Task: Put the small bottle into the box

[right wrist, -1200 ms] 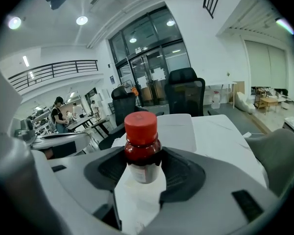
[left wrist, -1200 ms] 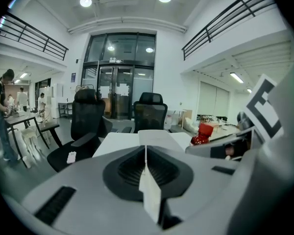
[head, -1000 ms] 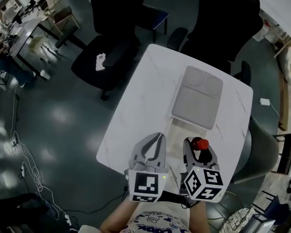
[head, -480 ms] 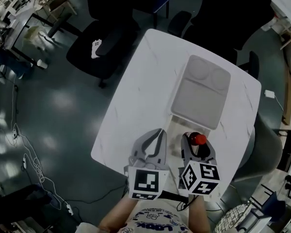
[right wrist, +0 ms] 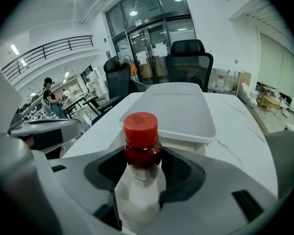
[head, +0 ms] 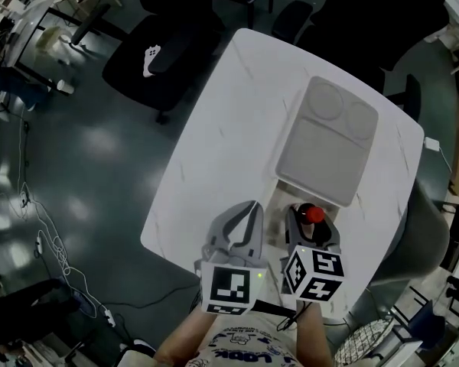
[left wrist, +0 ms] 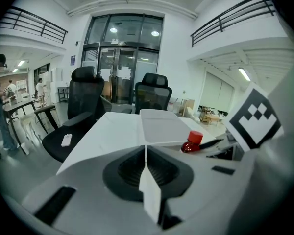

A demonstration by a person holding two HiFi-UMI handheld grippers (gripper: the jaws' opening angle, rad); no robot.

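**Two tongs, one bottle clamped short of the box**

Two tongs sit side by side at the near edge of the white worktop, just in front of the person's patterned shirt. On the person's left, the left tongs have their jaws pressed together with nothing between them. Beside them, the right tongs are clamped on the one small bottle. It stands upright between the jaws, and its red cap and dark red neck rise above them. Whether its base touches the worktop I cannot tell.

One pale grey box lies just beyond the bottle, with its near edge close to the cap. A lid with two round hollows at its far end covers the box.

Two black office chairs stand at the far side of the worktop. A small white object rests on the seat of the left one.
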